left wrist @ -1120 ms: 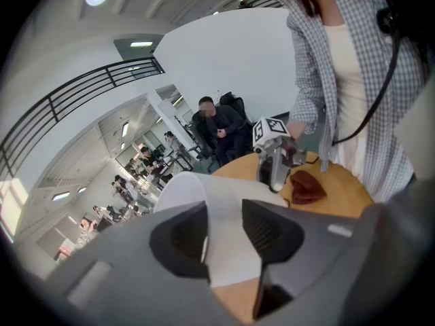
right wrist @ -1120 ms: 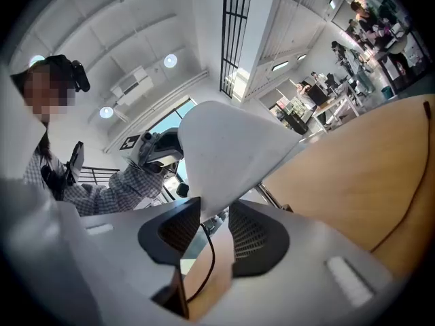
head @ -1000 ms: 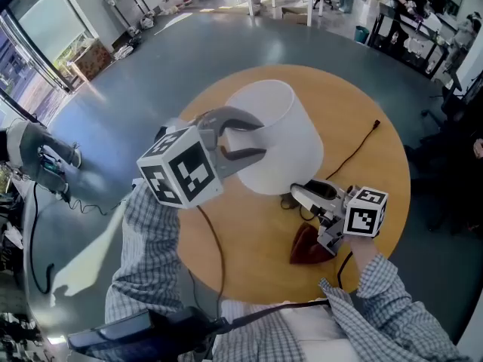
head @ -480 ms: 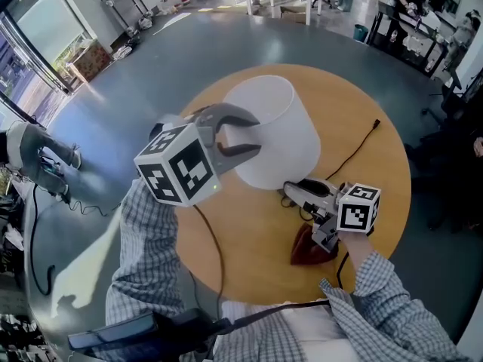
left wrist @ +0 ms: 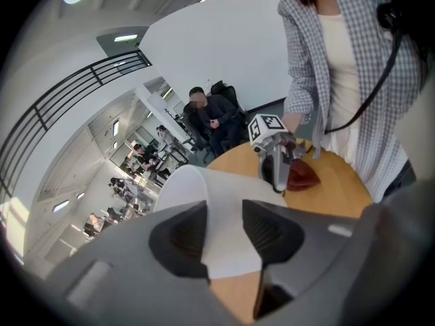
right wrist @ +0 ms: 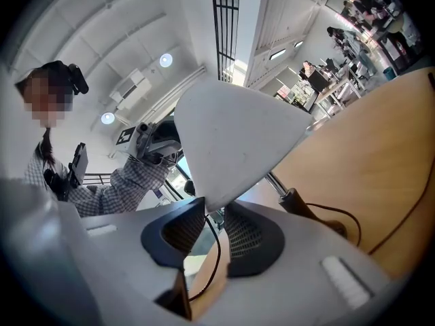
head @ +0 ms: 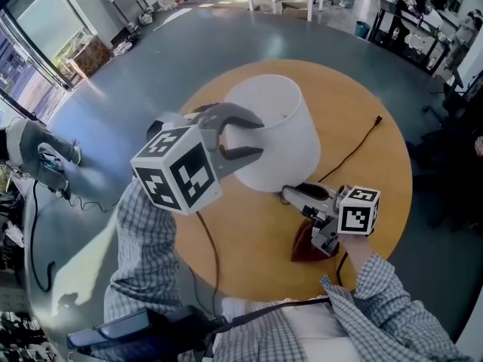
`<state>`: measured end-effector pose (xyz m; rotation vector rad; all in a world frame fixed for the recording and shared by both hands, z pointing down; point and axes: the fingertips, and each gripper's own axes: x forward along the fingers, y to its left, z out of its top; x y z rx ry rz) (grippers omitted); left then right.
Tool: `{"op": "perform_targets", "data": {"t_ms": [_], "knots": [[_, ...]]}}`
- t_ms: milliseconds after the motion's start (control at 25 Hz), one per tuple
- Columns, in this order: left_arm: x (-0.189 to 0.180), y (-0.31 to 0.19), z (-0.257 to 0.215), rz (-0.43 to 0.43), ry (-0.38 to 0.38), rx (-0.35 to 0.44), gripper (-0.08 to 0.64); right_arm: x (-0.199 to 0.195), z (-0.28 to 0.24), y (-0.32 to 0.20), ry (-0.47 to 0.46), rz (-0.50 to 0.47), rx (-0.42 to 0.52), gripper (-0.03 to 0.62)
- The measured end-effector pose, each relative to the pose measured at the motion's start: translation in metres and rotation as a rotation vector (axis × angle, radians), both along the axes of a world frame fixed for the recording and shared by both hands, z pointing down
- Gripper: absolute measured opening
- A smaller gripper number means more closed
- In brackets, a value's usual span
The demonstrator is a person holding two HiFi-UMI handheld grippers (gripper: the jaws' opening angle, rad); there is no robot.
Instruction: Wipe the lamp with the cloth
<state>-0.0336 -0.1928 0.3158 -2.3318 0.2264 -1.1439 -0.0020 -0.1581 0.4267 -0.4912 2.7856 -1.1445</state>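
Lamp (head: 275, 134), white tapered shade (right wrist: 234, 131), black cord (head: 354, 149), round wooden table (head: 253, 236)

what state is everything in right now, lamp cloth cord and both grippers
lamp: standing on the table
cloth: crumpled on table, unheld
cord: slack on table
left gripper: open, shade showing between jaws
right gripper: open, jaws just been closing, shade rim between them
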Motion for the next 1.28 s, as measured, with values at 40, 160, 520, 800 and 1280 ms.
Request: {"op": "perform_targets", "data": {"t_ms": [40,160,520,800,1280], "knots": [[0.000,0.001,0.000,0.004,0.002,0.005,0.156,0.000,0.001,0.000,0.005,0.001,0.002,0.091],[0.000,0.006,0.002,0.011,0.019,0.027,0.160,0.000,0.004,0.000,0.027,0.000,0.008,0.099],[0.014,0.011,-0.003,0.038,0.135,0.090,0.196,0.004,0.011,-0.001,0.018,0.012,-0.017,0.109],[0.021,0.013,-0.011,0.023,0.218,0.094,0.238,0.003,0.007,0.002,0.018,0.010,-0.017,0.112],[0.033,0.027,-0.012,0.040,0.300,0.078,0.258,0.007,0.016,0.010,0.036,-0.007,-0.022,0.137]]}}
